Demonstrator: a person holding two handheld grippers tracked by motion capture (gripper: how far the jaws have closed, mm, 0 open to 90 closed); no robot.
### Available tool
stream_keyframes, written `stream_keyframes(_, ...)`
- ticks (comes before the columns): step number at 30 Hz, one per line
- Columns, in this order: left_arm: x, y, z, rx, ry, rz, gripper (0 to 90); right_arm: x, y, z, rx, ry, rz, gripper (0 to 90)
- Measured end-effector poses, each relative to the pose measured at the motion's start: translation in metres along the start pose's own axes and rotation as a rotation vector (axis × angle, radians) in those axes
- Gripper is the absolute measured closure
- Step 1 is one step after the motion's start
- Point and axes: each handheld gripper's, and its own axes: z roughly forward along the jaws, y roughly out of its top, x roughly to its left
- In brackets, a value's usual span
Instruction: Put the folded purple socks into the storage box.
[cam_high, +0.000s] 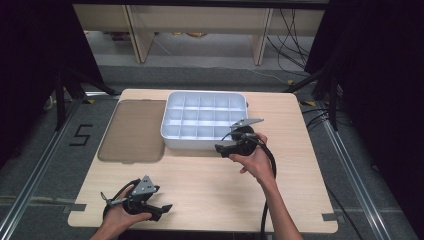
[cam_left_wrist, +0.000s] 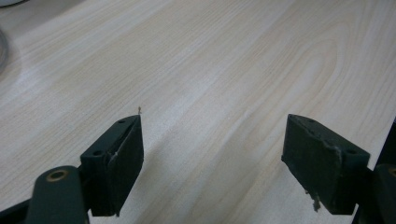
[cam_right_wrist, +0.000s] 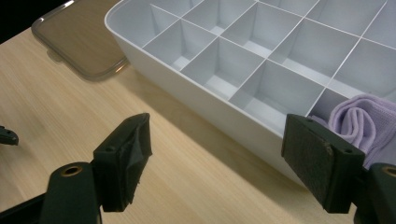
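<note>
Table (cam_high: 210, 185) of pale wood, seen from above, with a white divided tray (cam_high: 202, 120) standing toward its far middle and a flat, smoky-brown translucent lid (cam_high: 134, 131) lying just beside the tray's left wall. The tray is partitioned into a grid of small rectangular compartments. In the right gripper view, the tray (cam_right_wrist: 196, 100) fills the upper right, the lid (cam_right_wrist: 81, 39) lies beyond its corner, and a rolled lilac cloth (cam_right_wrist: 357, 123) sits inside the compartment at the tray's near edge, partly hidden behind one black jaw. The right gripper (cam_high: 226, 149), held in the person's right hand (cam_high: 256, 162), hovers over the table just at the tray's near right corner, pointing leftward along the front wall; its jaws stand wide apart with nothing between them, the pads (cam_right_wrist: 135, 154) clear of both tray and cloth. The left gripper (cam_high: 162, 210), held in the left hand (cam_high: 122, 220) near the table's front left edge, is well apart from tray and lid. In the left gripper view, its jaws are spread wide above bare wood grain, the pads (cam_left_wrist: 123, 158) gripping nothing. A black cable (cam_high: 267, 200) trails from the right gripper back along the forearm.
</note>
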Motion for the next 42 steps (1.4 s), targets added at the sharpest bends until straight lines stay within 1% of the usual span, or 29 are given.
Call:
stream_keyframes(2,0.000,0.000,0.000,0.003,0.004,0.009,20.0,0.002,-0.002,0.000,-0.012,0.006,0.008,25.0)
stream_keyframes(3,0.000,0.000,0.001,0.002,0.000,0.003,20.0,0.002,-0.002,-0.001,0.000,0.013,0.001,25.0)
stream_keyframes(4,-0.001,0.000,0.001,0.003,-0.001,-0.007,19.9,0.003,-0.004,0.001,-0.024,0.003,-0.006,24.8)
stream_keyframes(5,-0.001,0.000,0.001,0.002,-0.006,-0.010,19.9,0.004,-0.004,-0.001,0.002,0.010,-0.004,24.6)
stream_keyframes(6,-0.001,0.000,0.001,-0.009,-0.008,-0.001,19.8,0.005,-0.006,0.000,0.000,0.009,-0.021,24.2)
stream_keyframes(9,-0.001,0.000,0.001,-0.012,-0.009,-0.002,19.7,0.009,-0.009,-0.001,0.003,0.024,0.007,23.6)
stream_keyframes(11,-0.002,0.000,0.001,-0.011,-0.008,-0.019,19.7,0.010,-0.012,0.002,-0.028,0.023,-0.018,23.3)
stream_keyframes(12,-0.002,0.000,0.001,-0.011,-0.005,-0.020,19.7,0.010,-0.012,0.001,0.001,0.034,-0.017,23.0)
stream_keyframes(14,-0.002,0.000,0.001,-0.011,-0.006,-0.019,19.4,0.014,-0.015,0.003,0.006,0.035,-0.017,22.1)
stream_keyframes(17,-0.002,0.000,0.001,-0.006,-0.010,-0.001,19.4,0.016,-0.017,0.005,0.025,0.030,-0.042,20.3)
stream_keyframes(18,-0.002,0.000,0.001,-0.006,-0.010,-0.003,19.4,0.018,-0.018,0.007,-0.008,0.024,-0.040,20.6)
stream_keyframes(19,-0.002,0.000,0.001,0.001,-0.010,0.007,19.4,0.018,-0.018,0.004,0.018,0.034,-0.042,20.9)
stream_keyframes(20,-0.002,0.000,0.001,0.000,-0.010,0.007,19.4,0.021,-0.020,0.006,-0.003,0.038,-0.025,20.7)
stream_keyframes(21,-0.001,0.000,0.001,0.001,-0.005,0.011,19.4,0.021,-0.020,0.005,0.011,0.036,-0.039,20.7)
stream_keyframes(22,-0.001,0.000,0.001,0.001,-0.004,0.012,19.4,0.022,-0.021,0.006,0.012,0.045,-0.029,20.7)
stream_keyframes(24,-0.002,0.000,0.001,0.000,-0.006,-0.002,19.4,0.023,-0.023,0.007,0.027,0.043,-0.047,20.7)
stream_keyframes(25,-0.001,0.000,0.000,0.000,-0.003,0.019,19.4,0.025,-0.025,0.009,0.012,0.050,-0.031,20.7)
stream_keyframes(26,-0.001,0.000,0.000,0.001,0.001,0.019,19.4,0.024,-0.026,0.009,0.019,0.051,-0.054,20.7)
stream_keyframes(28,-0.001,0.000,0.001,0.001,-0.005,0.018,19.4,0.024,-0.026,0.008,0.034,0.057,-0.069,20.3)
stream_keyframes(29,-0.001,0.000,0.001,0.003,-0.006,0.012,19.4,0.023,-0.027,0.008,0.038,0.054,-0.096,20.2)
stream_keyframes(31,-0.002,0.000,0.001,0.004,-0.007,0.001,19.4,0.028,-0.029,0.007,0.020,0.046,-0.032,20.5)
stream_keyframes(32,-0.002,0.000,0.001,0.003,-0.005,0.000,19.4,0.028,-0.029,0.005,0.034,0.051,-0.042,20.4)
stream_keyframes(35,-0.003,0.000,0.001,0.003,-0.004,-0.003,19.4,0.030,-0.033,0.004,0.032,0.053,-0.040,20.2)
stream_keyframes(37,-0.003,0.000,0.001,0.002,-0.002,-0.003,19.4,0.031,-0.035,0.003,0.037,0.074,-0.038,20.1)
stream_keyframes(38,-0.001,0.000,0.000,0.001,-0.002,0.017,19.4,0.031,-0.036,0.003,0.027,0.075,-0.043,20.1)
stream_keyframes(39,-0.002,0.000,0.001,0.002,-0.003,0.015,19.4,0.033,-0.038,0.004,0.013,0.076,-0.022,19.8)
stream_keyframes(40,-0.002,0.000,0.001,0.004,-0.003,-0.002,19.4,0.032,-0.038,0.002,0.037,0.074,-0.047,19.3)
stream_keyframes(41,-0.002,0.000,0.001,0.004,-0.003,-0.002,19.4,0.034,-0.040,0.004,0.015,0.078,-0.038,19.2)
stream_keyframes(42,-0.003,0.000,0.001,0.004,-0.003,-0.002,19.4,0.035,-0.040,0.002,0.036,0.077,-0.039,18.9)
